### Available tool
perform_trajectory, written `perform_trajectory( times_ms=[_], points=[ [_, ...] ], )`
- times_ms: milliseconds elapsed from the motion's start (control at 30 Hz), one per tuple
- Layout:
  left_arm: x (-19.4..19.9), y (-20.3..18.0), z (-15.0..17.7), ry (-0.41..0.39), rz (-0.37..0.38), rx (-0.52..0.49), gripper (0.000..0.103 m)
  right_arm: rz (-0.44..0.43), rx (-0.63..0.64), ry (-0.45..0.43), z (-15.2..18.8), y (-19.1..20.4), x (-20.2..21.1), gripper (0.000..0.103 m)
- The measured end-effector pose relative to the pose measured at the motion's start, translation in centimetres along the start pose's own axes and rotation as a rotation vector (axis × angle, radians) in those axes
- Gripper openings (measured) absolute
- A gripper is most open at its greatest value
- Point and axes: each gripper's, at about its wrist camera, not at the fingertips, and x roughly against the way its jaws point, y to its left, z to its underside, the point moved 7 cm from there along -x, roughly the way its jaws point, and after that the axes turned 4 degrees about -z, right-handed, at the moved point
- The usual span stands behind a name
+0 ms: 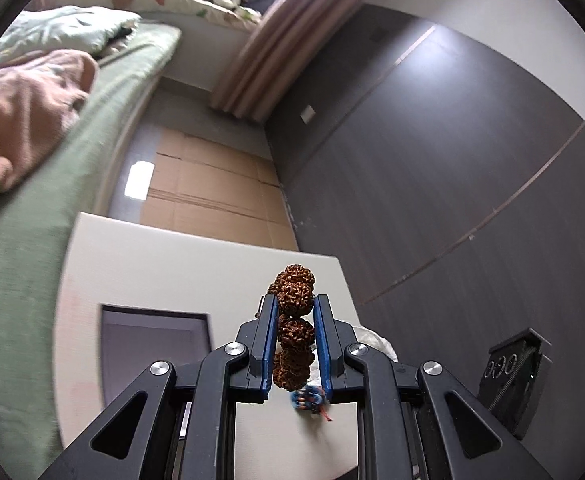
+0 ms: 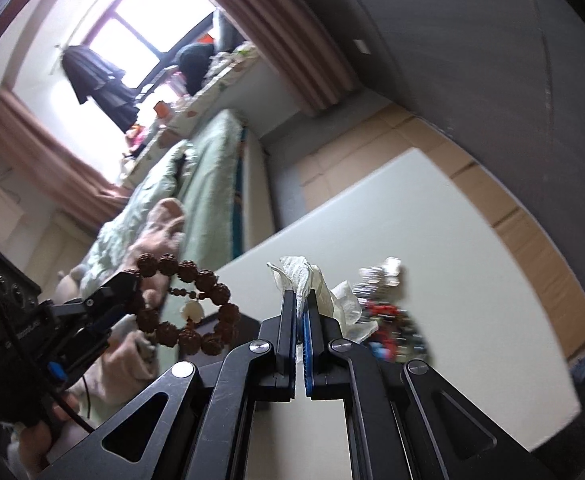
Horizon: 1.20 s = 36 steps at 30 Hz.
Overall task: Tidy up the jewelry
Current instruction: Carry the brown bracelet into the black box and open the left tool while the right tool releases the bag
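Note:
A bracelet of big, knobbly brown beads (image 1: 294,280) stands up between my left gripper's blue pads, and my left gripper (image 1: 296,300) is shut on it. From the right wrist view the bracelet (image 2: 208,280) hangs as a full loop with a pale pendant, held in the air by the left gripper (image 2: 134,280) left of the table. My right gripper (image 2: 301,296) is shut on a crumpled piece of white plastic film (image 2: 302,270). A blurred pile of mixed jewelry (image 2: 388,316) lies on the white table (image 2: 452,232) just right of it. A small blue beaded piece (image 1: 308,396) shows below the left fingers.
A dark-framed grey tray (image 1: 152,344) lies on the white table (image 1: 172,256) at the left. A bed with green bedding (image 1: 72,184) runs along the left. Cardboard sheets (image 1: 212,184) cover the floor beyond the table, and a dark grey wall (image 1: 432,160) rises on the right.

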Motion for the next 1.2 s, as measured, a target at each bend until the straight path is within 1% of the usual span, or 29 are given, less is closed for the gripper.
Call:
perform_trajectory(
  times_ms=[100,300,500,633,733,800,833,867,900,933,967,1033,1100,1200],
  points=[
    [1.1,1.5,-0.2,-0.025,-0.033,0.018,0.018,-0.035,0.030,-0.003,0.3,1.8,-0.6,0.004],
    [3.0,4.6,-0.4,-0.056,-0.091,0.054,0.018,-0.110,0.063,0.018,1.4,5.4,-2.4,0.004],
    [4.9,7.3,-1.4,-0.103,-0.142,0.062,0.018,-0.158,0.111,0.073,3.2,8.8,-5.0,0.004],
    [5.4,9.0,-1.5,-0.109,-0.168,0.072,0.018,-0.162,0.123,0.120,4.5,9.8,-6.8,0.004],
    [5.8,10.1,-1.5,-0.111,-0.181,0.084,0.018,-0.134,0.131,0.129,4.8,9.8,-7.8,0.004],
    [6.1,10.4,-1.5,-0.115,-0.187,0.092,0.018,-0.127,0.123,0.154,5.0,9.6,-8.7,0.005],
    [6.2,10.6,-1.5,-0.118,-0.190,0.096,0.018,-0.123,0.122,0.159,5.1,9.6,-8.9,0.010],
    [6.4,10.8,-1.6,-0.122,-0.191,0.099,0.018,-0.113,0.121,0.170,5.2,9.5,-9.3,0.027],
    [6.6,10.9,-1.6,-0.127,-0.192,0.099,0.018,-0.095,0.122,0.185,5.2,9.6,-9.8,0.041],
    [6.9,10.9,-1.7,-0.131,-0.195,0.097,0.018,-0.076,0.122,0.196,5.3,9.5,-10.2,0.066],
    [6.9,11.1,-1.7,-0.134,-0.197,0.095,0.018,-0.062,0.119,0.193,5.3,9.5,-10.3,0.075],
    [7.1,11.2,-1.7,-0.136,-0.199,0.097,0.018,-0.055,0.124,0.190,5.3,9.5,-10.5,0.075],
    [7.1,11.4,-1.7,-0.134,-0.198,0.101,0.018,-0.066,0.123,0.198,5.3,9.5,-10.4,0.075],
    [7.0,11.5,-1.5,-0.129,-0.200,0.102,0.018,-0.054,0.108,0.179,4.9,9.1,-10.0,0.075]
  ],
)
